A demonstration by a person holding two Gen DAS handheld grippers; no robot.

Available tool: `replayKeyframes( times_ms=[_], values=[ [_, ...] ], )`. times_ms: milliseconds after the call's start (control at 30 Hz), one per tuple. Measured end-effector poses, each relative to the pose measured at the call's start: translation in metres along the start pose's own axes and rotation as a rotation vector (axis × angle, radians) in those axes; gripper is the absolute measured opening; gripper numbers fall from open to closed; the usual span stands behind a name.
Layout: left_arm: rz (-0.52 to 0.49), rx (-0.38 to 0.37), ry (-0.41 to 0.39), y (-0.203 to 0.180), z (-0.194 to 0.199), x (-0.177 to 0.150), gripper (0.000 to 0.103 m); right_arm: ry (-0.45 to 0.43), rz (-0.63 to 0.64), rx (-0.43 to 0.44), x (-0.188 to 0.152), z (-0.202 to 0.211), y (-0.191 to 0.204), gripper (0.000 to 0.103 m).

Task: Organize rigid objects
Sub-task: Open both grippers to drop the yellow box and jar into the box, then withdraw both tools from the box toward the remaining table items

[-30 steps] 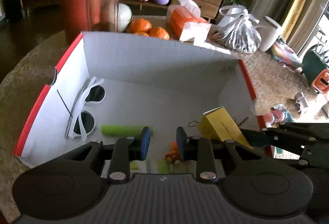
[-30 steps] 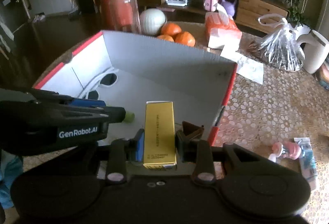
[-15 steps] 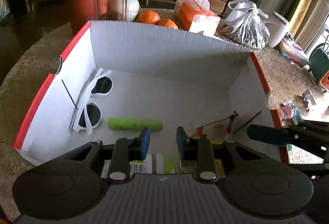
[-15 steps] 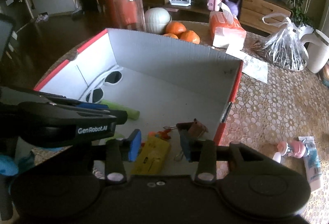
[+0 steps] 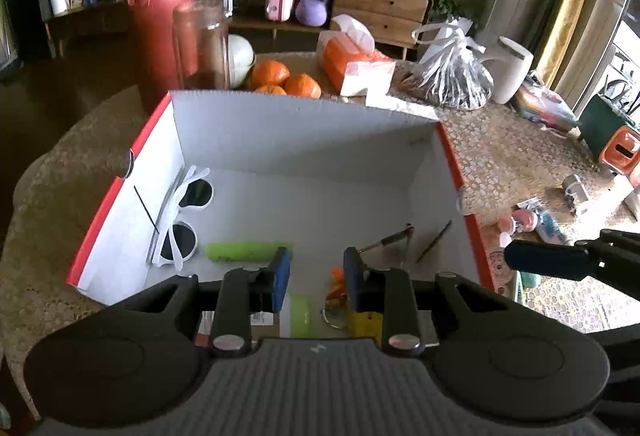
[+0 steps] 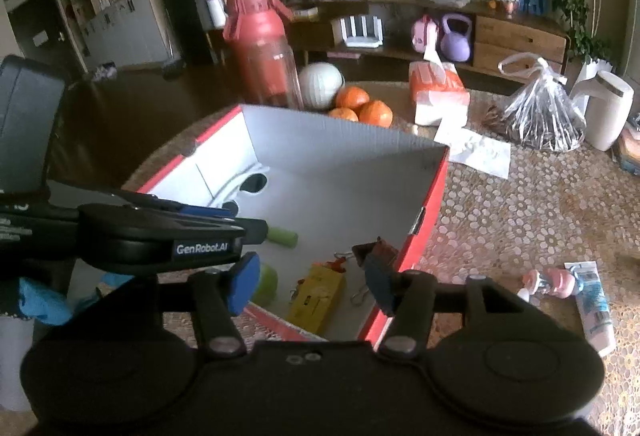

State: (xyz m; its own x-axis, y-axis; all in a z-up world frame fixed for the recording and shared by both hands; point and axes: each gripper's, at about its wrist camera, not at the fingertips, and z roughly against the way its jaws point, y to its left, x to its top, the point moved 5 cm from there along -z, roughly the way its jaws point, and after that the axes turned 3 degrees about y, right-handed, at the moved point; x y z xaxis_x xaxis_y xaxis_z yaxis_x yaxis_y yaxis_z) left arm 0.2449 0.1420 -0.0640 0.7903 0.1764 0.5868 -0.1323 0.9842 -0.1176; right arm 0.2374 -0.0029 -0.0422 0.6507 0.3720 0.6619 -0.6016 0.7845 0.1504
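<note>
A cardboard box point(image 5: 304, 104), white inside and red outside, stands on the table. On its floor lie white sunglasses point(image 5: 180, 212), a green roller point(image 5: 248, 251), small clips point(image 5: 338, 280) and a yellow carton point(image 6: 318, 296). My left gripper point(image 5: 316, 274) hovers over the box's near edge, its jaws a narrow gap apart with nothing between them. My right gripper point(image 6: 310, 280) hangs above the near right corner of the box point(image 6: 340, 124). Its jaws are opening, and the yellow carton lies loose on the floor below them. The left gripper point(image 6: 180, 232) crosses the right wrist view.
Behind the box stand a red bottle point(image 5: 160, 20), a glass jar point(image 5: 202, 44), oranges point(image 5: 288, 78), a tissue pack point(image 5: 356, 64), a plastic bag point(image 5: 456, 76) and a white cup point(image 5: 512, 74). On the table right of the box lie a toothpaste tube point(image 6: 594, 300) and a pink item point(image 6: 548, 282).
The right gripper let go of the yellow carton, which dropped flat onto the box floor. Its jaws spread wider. Both grippers rose and drew back from the box.
</note>
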Motion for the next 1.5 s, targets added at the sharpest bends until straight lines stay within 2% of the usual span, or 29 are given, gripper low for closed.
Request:
replayKeyframes(
  times_ms=[133,267,500,567,633,833,900,1033,1100,1200,1400,1500],
  values=[
    [-0.005,0.002,-0.015,-0.006,0.012,-0.001,0.031,-0.023,-0.016,0.008,-0.002,0.014,-0.004,0.063],
    [-0.009,0.011,-0.037,-0.01,0.022,-0.004,0.041,-0.053,-0.034,0.028,-0.004,0.029,-0.008,0.07],
    [-0.038,0.01,-0.066,-0.021,0.038,-0.009,0.043,-0.098,-0.057,0.046,-0.01,0.053,-0.015,0.074],
    [-0.042,0.002,-0.073,-0.025,0.042,-0.011,0.056,-0.113,-0.065,0.046,-0.014,0.06,-0.017,0.08],
    [-0.051,-0.001,-0.087,-0.031,0.046,-0.013,0.061,-0.13,-0.066,0.043,-0.019,0.066,-0.019,0.084],
    [-0.066,-0.035,-0.088,-0.046,0.052,-0.02,0.061,-0.145,-0.107,0.026,-0.036,0.075,-0.032,0.085],
    [-0.071,-0.045,-0.088,-0.052,0.054,-0.023,0.062,-0.153,-0.113,0.02,-0.042,0.08,-0.036,0.089],
    [-0.083,-0.062,-0.09,-0.063,0.056,-0.03,0.075,-0.18,-0.1,-0.007,-0.054,0.092,-0.043,0.098],
    [-0.092,-0.069,-0.091,-0.07,0.057,-0.033,0.078,-0.19,-0.099,-0.025,-0.062,0.098,-0.05,0.101],
    [-0.105,-0.086,-0.09,-0.08,0.057,-0.037,0.082,-0.197,-0.107,-0.064,-0.075,0.105,-0.064,0.103],
    [-0.133,-0.129,-0.101,-0.107,0.054,-0.043,0.1,-0.197,-0.12,-0.165,-0.098,0.119,-0.102,0.103],
    [-0.141,-0.154,-0.11,-0.121,0.05,-0.045,0.101,-0.203,-0.13,-0.196,-0.105,0.124,-0.12,0.103]
  ],
)
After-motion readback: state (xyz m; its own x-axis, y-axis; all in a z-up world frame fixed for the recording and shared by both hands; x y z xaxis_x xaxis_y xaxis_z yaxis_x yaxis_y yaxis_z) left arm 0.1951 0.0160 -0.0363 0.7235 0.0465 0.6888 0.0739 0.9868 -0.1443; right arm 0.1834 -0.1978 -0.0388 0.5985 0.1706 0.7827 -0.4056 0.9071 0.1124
